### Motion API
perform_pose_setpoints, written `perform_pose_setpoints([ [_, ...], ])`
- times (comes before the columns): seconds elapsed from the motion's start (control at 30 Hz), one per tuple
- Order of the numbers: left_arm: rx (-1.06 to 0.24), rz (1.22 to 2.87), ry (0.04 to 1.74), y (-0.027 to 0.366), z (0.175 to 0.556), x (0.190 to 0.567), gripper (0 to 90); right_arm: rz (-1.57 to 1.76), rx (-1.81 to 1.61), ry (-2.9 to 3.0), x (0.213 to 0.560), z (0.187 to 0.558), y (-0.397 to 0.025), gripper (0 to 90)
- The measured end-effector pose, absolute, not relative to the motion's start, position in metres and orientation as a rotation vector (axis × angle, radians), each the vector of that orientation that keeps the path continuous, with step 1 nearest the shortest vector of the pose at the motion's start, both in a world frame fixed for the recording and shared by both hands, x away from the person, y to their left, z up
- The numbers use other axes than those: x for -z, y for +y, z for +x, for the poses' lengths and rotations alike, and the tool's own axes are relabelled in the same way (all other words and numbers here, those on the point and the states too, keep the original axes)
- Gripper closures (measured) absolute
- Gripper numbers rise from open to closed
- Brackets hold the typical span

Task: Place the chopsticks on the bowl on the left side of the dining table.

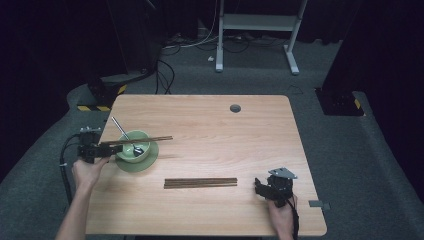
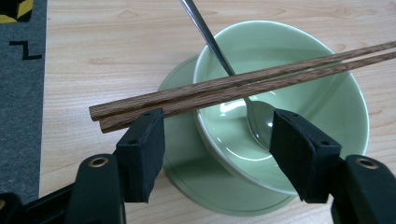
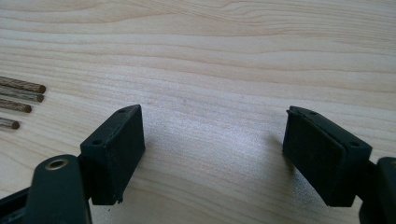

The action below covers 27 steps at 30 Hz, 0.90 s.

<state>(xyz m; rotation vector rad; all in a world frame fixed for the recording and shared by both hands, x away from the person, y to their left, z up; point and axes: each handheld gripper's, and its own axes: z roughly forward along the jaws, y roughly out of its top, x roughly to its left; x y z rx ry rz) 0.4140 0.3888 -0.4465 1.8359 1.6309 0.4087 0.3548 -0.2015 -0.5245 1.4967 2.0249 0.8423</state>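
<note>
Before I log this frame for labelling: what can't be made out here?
- Spoon: handle top cut off by the left gripper view's upper edge.
- Loose chopsticks: right gripper view's left edge cuts them to their tips.
- Saucer: far rim hidden behind the bowl.
- Chopstick count at the table's middle: too small in the high view.

Chopsticks [image 2: 243, 86] across bowl [image 2: 327, 107] opening.

I'm working in what looks like a lab or recording studio: black curtains close off the room beyond my left gripper [image 1: 107, 148] and right gripper [image 1: 262, 186], grey carpet [image 1: 345, 145] surrounds the wooden table [image 1: 220, 125], loose cables [image 1: 170, 50] trail across the floor ahead, and a white desk frame [image 1: 257, 25] stands farther back, with yellow-black hazard tape [image 1: 95, 107] at the left.
</note>
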Motion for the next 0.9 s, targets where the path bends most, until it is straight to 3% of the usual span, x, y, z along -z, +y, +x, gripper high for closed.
perform_pose_setpoints([
  [0.43,-0.426,1.818,1.625,0.387,0.415,0.446,35.5,1.497,-0.843,2.024,0.525,0.355,-0.201,20.4],
  [0.9,-0.578,1.843,1.448,0.348,0.374,0.434,32.5,1.497,-0.842,2.024,0.525,0.355,-0.201,20.4],
])
